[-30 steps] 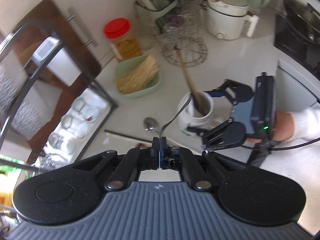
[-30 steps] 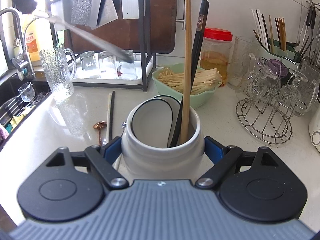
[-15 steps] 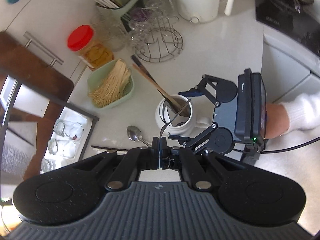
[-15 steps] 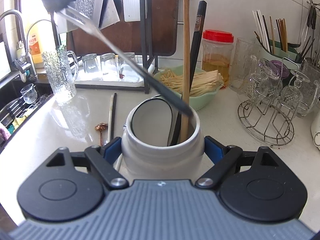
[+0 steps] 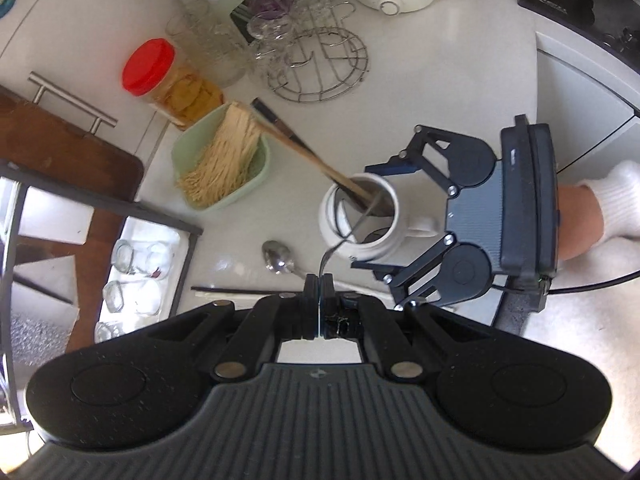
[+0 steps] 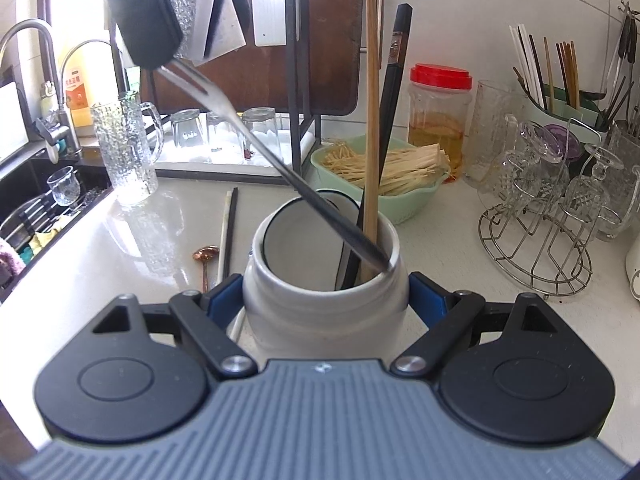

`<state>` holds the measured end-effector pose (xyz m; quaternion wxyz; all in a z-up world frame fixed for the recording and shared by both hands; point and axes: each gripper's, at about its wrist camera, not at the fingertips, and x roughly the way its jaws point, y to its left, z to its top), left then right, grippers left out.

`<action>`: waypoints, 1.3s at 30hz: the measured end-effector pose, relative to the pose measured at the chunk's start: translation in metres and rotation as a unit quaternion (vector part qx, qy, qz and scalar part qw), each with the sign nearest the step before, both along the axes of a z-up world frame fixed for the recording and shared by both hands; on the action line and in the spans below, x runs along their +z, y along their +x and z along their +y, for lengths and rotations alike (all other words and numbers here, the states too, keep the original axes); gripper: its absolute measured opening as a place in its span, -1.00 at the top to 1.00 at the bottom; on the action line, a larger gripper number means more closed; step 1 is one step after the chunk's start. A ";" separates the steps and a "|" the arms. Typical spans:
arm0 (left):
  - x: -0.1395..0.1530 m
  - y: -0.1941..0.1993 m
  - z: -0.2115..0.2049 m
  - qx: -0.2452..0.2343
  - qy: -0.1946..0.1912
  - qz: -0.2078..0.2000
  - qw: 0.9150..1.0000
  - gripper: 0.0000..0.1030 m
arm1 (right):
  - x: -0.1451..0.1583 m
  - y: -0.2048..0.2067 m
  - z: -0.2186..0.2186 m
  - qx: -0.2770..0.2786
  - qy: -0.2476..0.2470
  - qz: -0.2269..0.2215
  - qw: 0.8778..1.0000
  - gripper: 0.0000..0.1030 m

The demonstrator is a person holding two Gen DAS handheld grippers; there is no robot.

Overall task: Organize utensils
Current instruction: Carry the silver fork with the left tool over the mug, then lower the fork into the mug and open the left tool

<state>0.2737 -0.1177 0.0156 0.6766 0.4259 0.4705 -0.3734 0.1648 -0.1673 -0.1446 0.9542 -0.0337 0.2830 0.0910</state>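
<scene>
White kitchen counter (image 5: 440, 92) crowded with glassware and containers is the setting. At its centre, the left gripper (image 5: 319, 292) has its jaws pressed together on the tined end of a metal fork (image 6: 256, 148), whose long axis slants down toward about one o'clock in the left wrist view, so that the handle tip already sits inside the mouth of the white ceramic utensil crock (image 6: 324, 300), resting near its right inner rim in the right wrist view. The right gripper (image 6: 326, 304) clamps that crock from both sides, blue pads against its belly, steadying it; the left hand is the one that must finish the placement, judging by the grip. Inside the crock, a wooden chopstick (image 6: 372, 120) and a black chopstick (image 6: 394, 92) lean toward twelve o'clock, leaving the left half of the opening free. Letting the fork slide down along its own axis looks like the coming move, with those chopsticks the only crowding. Outward on the counter, a spoon (image 5: 278, 258) lies at ten o'clock of the left gripper, with loose chopsticks (image 5: 240, 292) just beside it. The green basket of noodles (image 5: 222, 164), red-lidded jar (image 5: 168, 76) and wire cup rack (image 5: 320, 68) stand well apart beyond.
</scene>
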 end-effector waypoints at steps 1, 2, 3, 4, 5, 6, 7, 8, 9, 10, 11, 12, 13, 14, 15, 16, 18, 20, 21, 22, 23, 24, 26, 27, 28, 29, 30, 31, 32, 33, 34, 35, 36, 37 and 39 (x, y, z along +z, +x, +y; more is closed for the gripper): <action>0.001 0.001 0.002 0.002 -0.002 -0.001 1.000 1.00 | 0.000 0.000 0.000 0.001 0.000 0.000 1.000 -0.74; 0.001 0.000 0.002 0.004 -0.003 -0.002 1.000 1.00 | 0.000 0.000 0.000 0.001 0.000 0.000 1.000 -0.74; 0.000 0.000 0.002 0.004 -0.004 -0.001 1.000 1.00 | 0.000 0.001 0.000 0.002 -0.001 0.000 1.000 -0.74; -0.001 -0.001 0.002 0.004 -0.005 0.000 1.000 1.00 | 0.000 0.001 0.000 0.002 -0.001 0.000 1.000 -0.74; -0.003 -0.002 0.001 0.003 -0.006 0.001 1.000 1.00 | 0.000 0.001 0.000 0.002 0.000 0.000 1.000 -0.74; -0.006 -0.003 0.000 0.002 -0.006 0.002 1.000 1.00 | 0.000 0.001 0.000 0.002 -0.001 0.000 1.000 -0.74; -0.008 -0.004 -0.002 0.000 -0.006 0.002 1.000 1.00 | 0.000 0.001 0.000 0.002 0.000 0.000 1.000 -0.74; -0.011 -0.004 -0.003 -0.002 -0.006 0.003 1.000 1.00 | 0.000 0.001 0.000 0.002 0.000 0.000 1.000 -0.74; -0.014 -0.005 -0.005 -0.003 -0.007 0.005 1.000 1.00 | 0.000 0.001 0.000 0.002 0.000 0.000 1.000 -0.74; -0.016 -0.005 -0.008 -0.004 -0.009 0.007 1.000 1.00 | 0.000 0.001 0.000 0.002 0.000 -0.001 1.000 -0.74; -0.018 -0.005 -0.010 -0.005 -0.011 0.008 1.000 1.00 | 0.000 0.001 0.000 0.002 -0.001 -0.001 1.000 -0.74; -0.021 -0.005 -0.014 -0.008 -0.013 0.009 1.000 1.00 | 0.000 0.001 0.000 0.002 0.000 -0.001 1.000 -0.74; -0.023 -0.005 -0.017 -0.009 -0.015 0.010 1.000 1.00 | 0.000 0.001 0.001 0.002 -0.001 -0.001 1.000 -0.74; -0.026 -0.004 -0.020 -0.013 -0.017 0.012 1.000 1.00 | 0.000 0.001 0.001 0.003 -0.001 -0.002 1.000 -0.74; -0.030 -0.005 -0.024 -0.020 -0.016 0.012 1.000 1.00 | 0.000 0.001 0.001 0.003 -0.001 -0.002 1.000 -0.74; -0.035 -0.005 -0.029 -0.029 -0.013 0.009 0.999 0.99 | 0.000 0.001 0.001 0.004 -0.001 -0.002 1.000 -0.74; -0.045 -0.005 -0.037 -0.037 -0.012 0.014 0.999 0.99 | 0.000 0.001 0.001 0.005 -0.002 -0.002 1.000 -0.74; -0.052 -0.006 -0.042 -0.044 -0.011 0.019 0.999 0.99 | 0.000 0.001 0.000 0.007 -0.002 -0.002 1.000 -0.74; -0.055 -0.006 -0.044 -0.047 -0.011 0.019 0.999 0.99 | 0.000 0.001 0.000 0.007 -0.002 -0.002 1.000 -0.74; -0.057 -0.006 -0.046 -0.047 -0.012 0.021 0.999 0.99 | 0.000 0.001 0.000 0.007 -0.003 -0.003 1.000 -0.74; -0.060 -0.005 -0.048 -0.045 -0.014 0.023 0.999 0.99 | 0.000 0.001 0.000 0.008 -0.003 -0.003 1.000 -0.74; -0.063 -0.003 -0.049 -0.042 -0.015 0.027 0.999 0.99 | -0.001 0.001 0.001 0.008 -0.004 -0.004 1.000 -0.74; -0.070 -0.003 -0.051 -0.042 -0.017 0.027 0.999 0.99 | -0.001 0.001 0.001 0.008 -0.004 -0.005 1.000 -0.74; -0.072 -0.004 -0.052 -0.042 -0.019 0.025 0.999 0.99 | -0.001 0.001 0.001 0.009 -0.005 -0.006 1.000 -0.74; -0.074 -0.004 -0.053 -0.039 -0.024 0.027 0.999 0.98 | -0.001 0.001 0.001 0.009 -0.005 -0.006 1.000 -0.75; -0.076 -0.004 -0.052 -0.035 -0.028 0.028 0.999 0.98 | -0.001 0.000 0.000 0.010 -0.004 -0.007 1.000 -0.75; -0.076 -0.003 -0.052 -0.033 -0.033 0.026 0.999 0.98 | -0.001 0.000 0.000 0.010 -0.004 -0.007 1.000 -0.75; -0.076 -0.003 -0.051 -0.029 -0.039 0.026 0.998 0.97 | -0.001 0.000 0.000 0.010 -0.004 -0.007 1.000 -0.75; -0.076 -0.002 -0.050 -0.024 -0.047 0.029 0.998 0.98 | -0.001 0.000 0.000 0.011 -0.005 -0.007 1.000 -0.75; -0.074 0.000 -0.048 -0.015 -0.057 0.030 0.998 0.98 | -0.001 0.000 0.000 0.010 -0.005 -0.007 1.000 -0.75; -0.073 0.001 -0.046 -0.007 -0.066 0.029 0.997 0.98 | -0.001 0.000 0.001 0.011 -0.006 -0.007 1.000 -0.75; -0.071 0.002 -0.043 -0.001 -0.076 0.027 0.997 0.98 | -0.001 0.000 0.001 0.010 -0.006 -0.006 1.000 -0.75; -0.069 0.003 -0.040 0.005 -0.086 0.027 0.996 0.97 | -0.001 0.000 0.001 0.010 -0.005 -0.006 1.000 -0.75; -0.067 0.004 -0.036 0.017 -0.094 0.026 0.995 0.94 | -0.001 0.000 0.001 0.010 -0.005 -0.007 1.000 -0.74; -0.061 0.006 -0.029 0.039 -0.117 0.027 0.992 0.80 | -0.001 0.000 0.001 0.010 -0.005 -0.007 1.000 -0.74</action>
